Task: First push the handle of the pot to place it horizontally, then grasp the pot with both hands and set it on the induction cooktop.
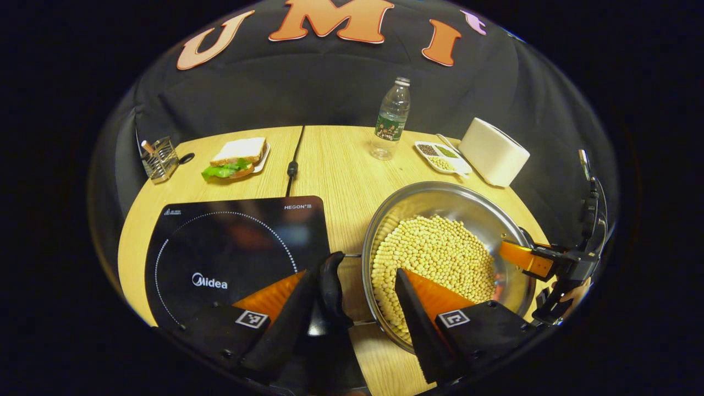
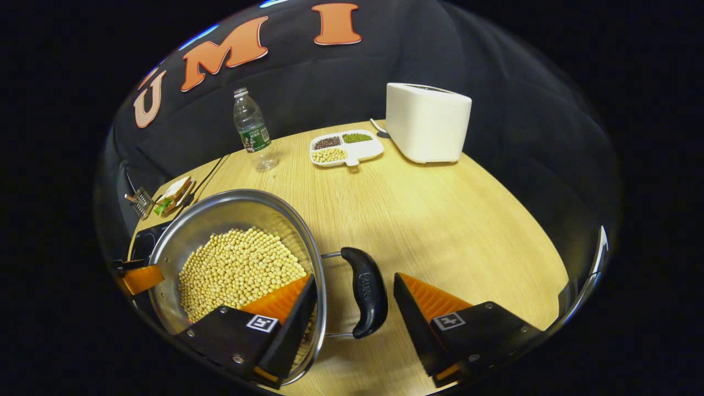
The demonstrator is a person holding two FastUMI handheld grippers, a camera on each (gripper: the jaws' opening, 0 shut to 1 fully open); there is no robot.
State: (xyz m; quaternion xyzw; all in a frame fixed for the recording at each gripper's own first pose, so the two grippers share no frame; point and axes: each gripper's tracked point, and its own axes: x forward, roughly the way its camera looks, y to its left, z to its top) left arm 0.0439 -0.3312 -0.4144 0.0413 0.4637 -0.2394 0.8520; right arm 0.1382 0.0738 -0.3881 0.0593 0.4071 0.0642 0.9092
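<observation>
Stainless steel forms the pot (image 1: 440, 198), a wide shallow pan heaped with pale soybeans (image 1: 434, 258), sitting on the wooden tabletop (image 1: 335, 165) just right of the black induction cooktop (image 1: 231, 247), not on it. In the left gripper view the left hand-held gripper (image 1: 357, 289) stands spread wide around the pot's left black loop handle (image 1: 333, 286): one finger lies against the handle's outer side, the other reaches over the rim above the beans, so it is released rather than clenched. In the right gripper view the right hand-held gripper (image 2: 355, 294) is likewise spread, straddling the right black handle (image 2: 368, 291), with one finger inside the rim over the beans and the other out over the bare wood, apart from the handle. Both handles lie level with the tabletop. Farther back stand a clear water bottle (image 1: 391, 118), a white divided dish of beans (image 1: 441, 157), and a white toaster (image 1: 494, 151). Beyond the cooktop sit a sandwich on a plate (image 1: 236, 158) and a wire holder (image 1: 159, 159), with a black cable (image 1: 294, 159) running to the table's far edge.
</observation>
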